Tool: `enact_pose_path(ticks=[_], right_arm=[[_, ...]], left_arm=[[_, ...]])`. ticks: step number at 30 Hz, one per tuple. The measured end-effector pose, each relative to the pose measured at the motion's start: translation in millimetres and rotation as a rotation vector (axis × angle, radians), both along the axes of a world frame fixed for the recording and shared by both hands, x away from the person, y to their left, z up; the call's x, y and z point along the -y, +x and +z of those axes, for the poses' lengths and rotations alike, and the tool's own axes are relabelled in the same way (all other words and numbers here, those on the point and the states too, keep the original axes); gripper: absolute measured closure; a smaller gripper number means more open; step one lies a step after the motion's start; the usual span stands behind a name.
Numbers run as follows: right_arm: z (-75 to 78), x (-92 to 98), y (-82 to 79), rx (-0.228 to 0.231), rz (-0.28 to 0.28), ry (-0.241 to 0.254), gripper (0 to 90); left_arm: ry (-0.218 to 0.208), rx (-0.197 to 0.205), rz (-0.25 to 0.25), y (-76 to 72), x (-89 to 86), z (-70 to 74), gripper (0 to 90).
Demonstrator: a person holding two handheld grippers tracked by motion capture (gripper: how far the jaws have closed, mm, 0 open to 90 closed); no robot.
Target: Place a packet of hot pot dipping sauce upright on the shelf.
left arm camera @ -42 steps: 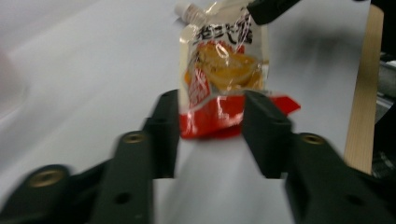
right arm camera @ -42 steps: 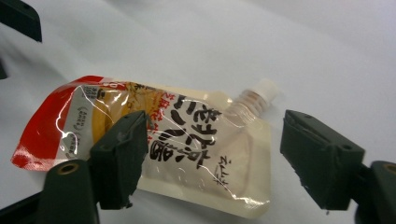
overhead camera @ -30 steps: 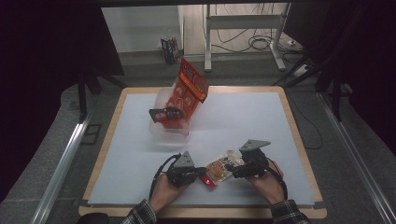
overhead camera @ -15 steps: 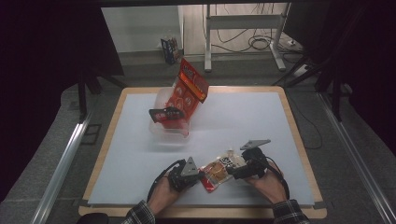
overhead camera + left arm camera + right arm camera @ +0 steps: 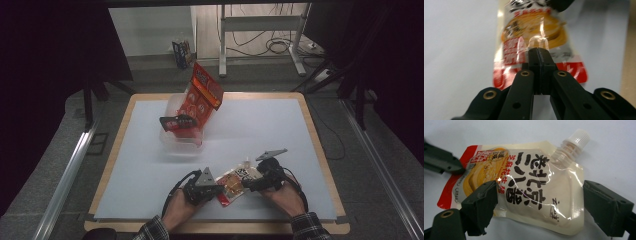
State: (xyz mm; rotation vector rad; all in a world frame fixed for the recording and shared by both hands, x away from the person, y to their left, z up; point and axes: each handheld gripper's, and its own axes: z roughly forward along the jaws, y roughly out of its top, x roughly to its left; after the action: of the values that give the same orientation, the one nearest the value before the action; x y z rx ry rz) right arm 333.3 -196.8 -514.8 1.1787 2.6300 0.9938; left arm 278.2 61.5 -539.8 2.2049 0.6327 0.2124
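Observation:
A spouted pouch [image 5: 234,184] with a white cap [image 5: 579,137] and a red bottom edge lies near the table's front edge between both hands. My left gripper [image 5: 220,189] is shut on the pouch's red bottom edge; in the left gripper view its jaws [image 5: 539,53] meet tightly on the film of the pouch [image 5: 534,30]. My right gripper [image 5: 248,184] comes in from the right. Its jaws [image 5: 540,192] stand wide on either side of the pouch [image 5: 529,177] and have just been closing. The pouch looks flat and unsqueezed between them.
A clear plastic container [image 5: 180,142] stands at the back left of the white mat [image 5: 280,135]. A red snack bag [image 5: 202,95] leans in it, and a dark packet [image 5: 177,121] lies across its rim. A wooden border [image 5: 320,140] frames the mat.
Both hands have stayed almost in place. The pouch has shifted slightly between the two grippers.

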Motion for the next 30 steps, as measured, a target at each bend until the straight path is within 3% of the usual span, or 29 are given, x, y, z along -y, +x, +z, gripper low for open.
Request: enact_pose_path(ticks=[5, 7, 13, 16, 21, 22, 26, 30], right_arm=[[0.4, 3.9, 1.7, -0.002, -0.008, -0.012, 15.7], [0.4, 7.3, 2.5, -0.004, -0.018, -0.013, 15.7], [-1.4, 6.5, 4.9, -0.059, -0.001, 0.067, 16.9], [0.2, 5.5, 5.2, -0.051, -0.002, 0.052, 21.4], [11.4, 11.7, 4.3, -0.060, 0.005, 0.187, 32.6], [12.8, 10.7, 3.7, -0.057, 0.010, 0.192, 35.5], [9.7, 0.1, 3.0, -0.068, 0.060, 0.148, 41.1], [8.7, -10.9, 2.9, -0.076, 0.089, 0.135, 42.5]], left_arm=[[0.036, 0.022, 0.011, -1.7, -0.3, -1.9, 90.0], [0.026, 0.028, 0.024, -3.5, 0.8, -3.0, 90.0], [0.030, 0.026, 0.019, -2.7, -0.7, -3.1, 90.0], [0.018, 0.014, 0.022, -2.1, -1.2, -3.5, 90.0], [0.009, -0.003, 0.020, -0.7, -2.5, -3.4, 90.0], [0.008, -0.004, 0.020, -0.6, -2.5, -3.4, 90.0], [0.005, -0.007, 0.021, -0.5, -2.7, -3.5, 90.0], [0.002, -0.009, 0.020, -0.3, -3.0, -3.6, 90.0]])
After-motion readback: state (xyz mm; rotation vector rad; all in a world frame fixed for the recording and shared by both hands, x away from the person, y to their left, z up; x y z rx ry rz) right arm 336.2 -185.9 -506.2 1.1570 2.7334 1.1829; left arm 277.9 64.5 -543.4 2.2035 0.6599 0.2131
